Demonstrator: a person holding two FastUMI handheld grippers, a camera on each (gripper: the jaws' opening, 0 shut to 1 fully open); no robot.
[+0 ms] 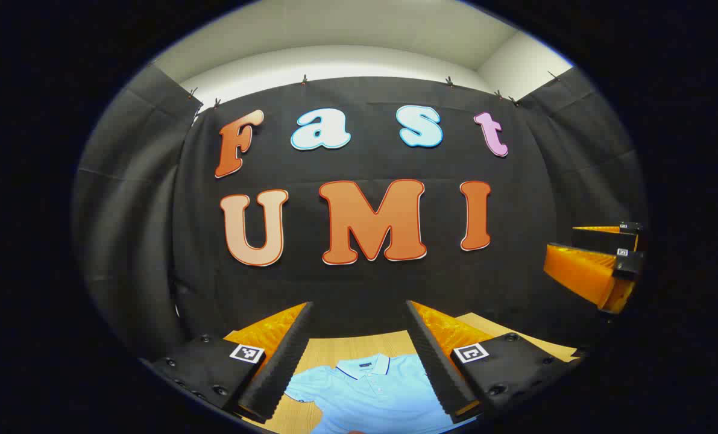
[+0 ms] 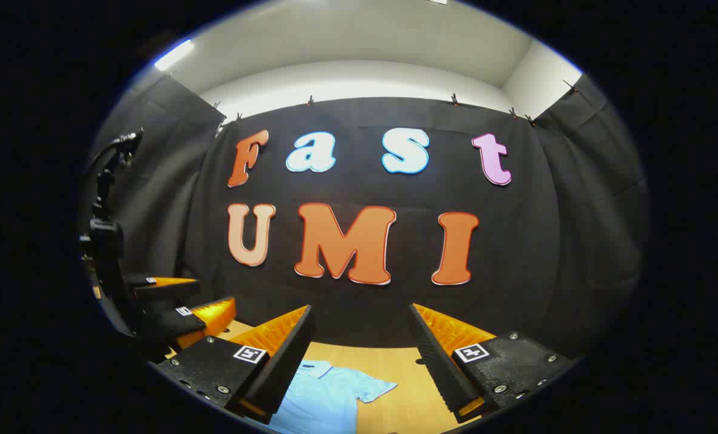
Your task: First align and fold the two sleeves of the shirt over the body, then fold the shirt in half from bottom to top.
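Left gripper view: left gripper (image 1: pixel 359 355) held high, fingers spread, pinching nothing; right gripper (image 1: pixel 594 265) off to the side, also raised.
Right gripper view: right gripper (image 2: pixel 362 361) spread and empty; left gripper (image 2: pixel 181 313) beside it.
Shirt (image 1: pixel 371 392): light blue polo, flat on the wooden table (image 2: pixel 395 361), collar toward the far edge, sleeves out, nothing folded.
Stage: both sleeves not yet started.
Risk: coming down unevenly could bunch the fabric or catch two layers, leaving sleeves misaligned.

The shirt (image 1: pixel 371 392) is light blue, with a thin darker line edging its collar (plain otherwise). The table (image 2: pixel 395 367) beneath is pale wood-grain.
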